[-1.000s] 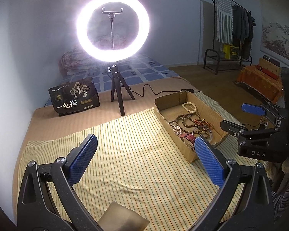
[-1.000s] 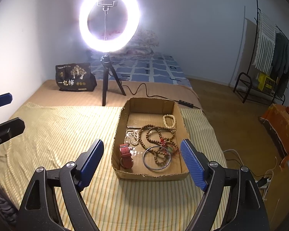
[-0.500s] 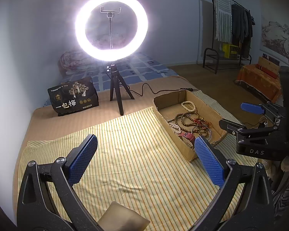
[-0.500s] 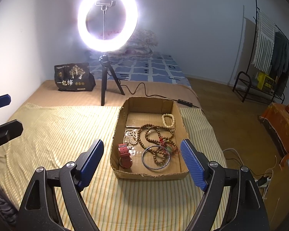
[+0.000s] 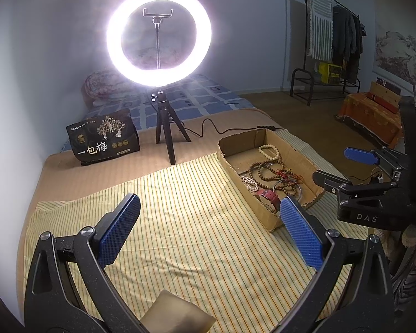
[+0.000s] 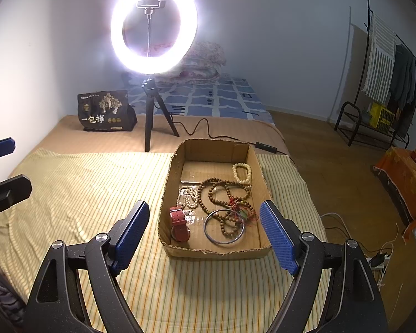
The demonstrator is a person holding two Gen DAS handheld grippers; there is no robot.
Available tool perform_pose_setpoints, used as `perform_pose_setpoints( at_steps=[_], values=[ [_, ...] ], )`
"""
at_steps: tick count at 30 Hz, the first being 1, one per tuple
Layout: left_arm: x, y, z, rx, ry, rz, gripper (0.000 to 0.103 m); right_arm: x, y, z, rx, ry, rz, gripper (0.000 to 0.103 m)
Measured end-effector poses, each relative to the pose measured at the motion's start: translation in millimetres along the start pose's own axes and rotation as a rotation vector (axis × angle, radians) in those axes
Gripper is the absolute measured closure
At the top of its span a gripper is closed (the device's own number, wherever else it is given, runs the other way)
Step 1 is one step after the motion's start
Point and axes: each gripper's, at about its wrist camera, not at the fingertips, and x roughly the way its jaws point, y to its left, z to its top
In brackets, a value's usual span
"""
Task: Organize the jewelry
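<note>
A shallow cardboard box (image 6: 213,251) lies on the striped yellow cloth (image 6: 83,194). In it are a red watch strap (image 6: 179,222), a silver bangle (image 6: 224,226), brown bead strings (image 6: 222,194), a white pearl strand (image 6: 190,195) and a cream bead bracelet (image 6: 242,173). My right gripper (image 6: 203,236) is open and empty, hovering just before the box's near end. My left gripper (image 5: 208,227) is open and empty over the cloth, left of the box (image 5: 263,216). The right gripper also shows in the left wrist view (image 5: 346,169).
A lit ring light on a black tripod (image 6: 152,116) stands behind the cloth, its cable (image 6: 208,130) running to the right. A black printed bag (image 6: 105,111) sits at the back left. A clothes rack (image 6: 380,88) and floor cables (image 6: 346,227) are off to the right.
Both grippers have drifted slightly; the box sits a little nearer and lower in the right wrist view. Both stay open and empty.
</note>
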Motion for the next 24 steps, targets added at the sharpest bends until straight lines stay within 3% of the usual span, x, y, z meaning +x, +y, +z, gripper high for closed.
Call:
perform_pose_setpoints(
  at_steps=[24],
  values=[
    [-0.3,-1.2,-1.1,0.002,0.002,-0.004,0.001,0.2,0.1,-0.4,0.001,0.003,0.001,0.021]
  ],
)
